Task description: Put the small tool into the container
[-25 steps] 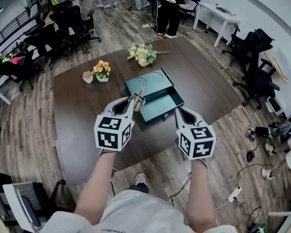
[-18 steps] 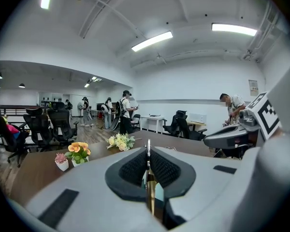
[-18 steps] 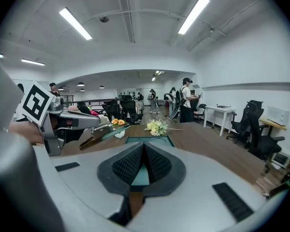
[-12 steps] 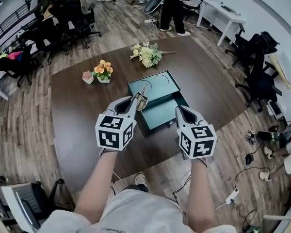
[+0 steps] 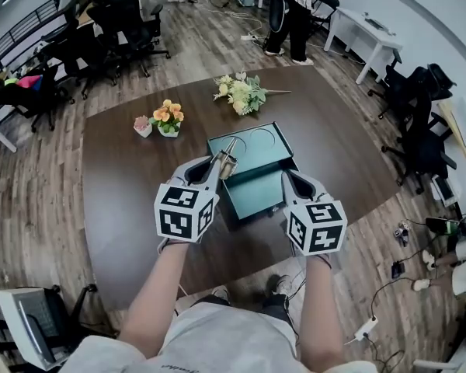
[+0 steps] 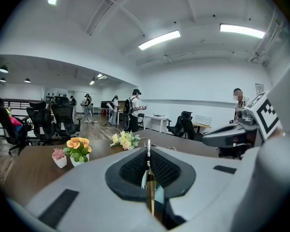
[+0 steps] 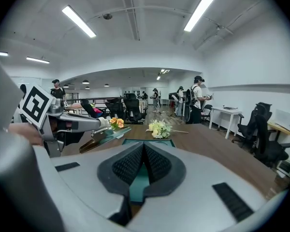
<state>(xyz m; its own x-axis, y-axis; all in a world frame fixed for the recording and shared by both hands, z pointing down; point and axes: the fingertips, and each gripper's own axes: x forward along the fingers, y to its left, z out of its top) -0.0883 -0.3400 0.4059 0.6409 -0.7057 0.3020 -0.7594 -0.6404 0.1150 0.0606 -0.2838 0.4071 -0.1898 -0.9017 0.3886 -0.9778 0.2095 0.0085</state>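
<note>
A dark green container (image 5: 258, 140) sits mid-table with its drawer (image 5: 266, 190) pulled out toward me. My left gripper (image 5: 220, 160) is shut on the small tool (image 5: 227, 158), a slim brass-and-steel piece that hangs over the container's near-left corner. In the left gripper view the tool (image 6: 149, 180) stands upright, pinched between the black pads (image 6: 133, 168). My right gripper (image 5: 284, 179) hovers at the drawer's right front, shut with nothing in it. The right gripper view shows closed pads (image 7: 156, 164) over the green drawer (image 7: 139, 186), with the tool (image 7: 102, 137) at the left.
A small pot of orange flowers (image 5: 168, 118) and a tiny pink pot (image 5: 143, 125) stand at the table's back left. A white bouquet (image 5: 243, 93) lies behind the container. Office chairs (image 5: 418, 127) ring the brown table (image 5: 124, 200), and people stand at the room's far end.
The head view has shifted slightly, so the table sits a little lower in frame. Both grippers keep their places by the container, and the left one still holds the tool.
</note>
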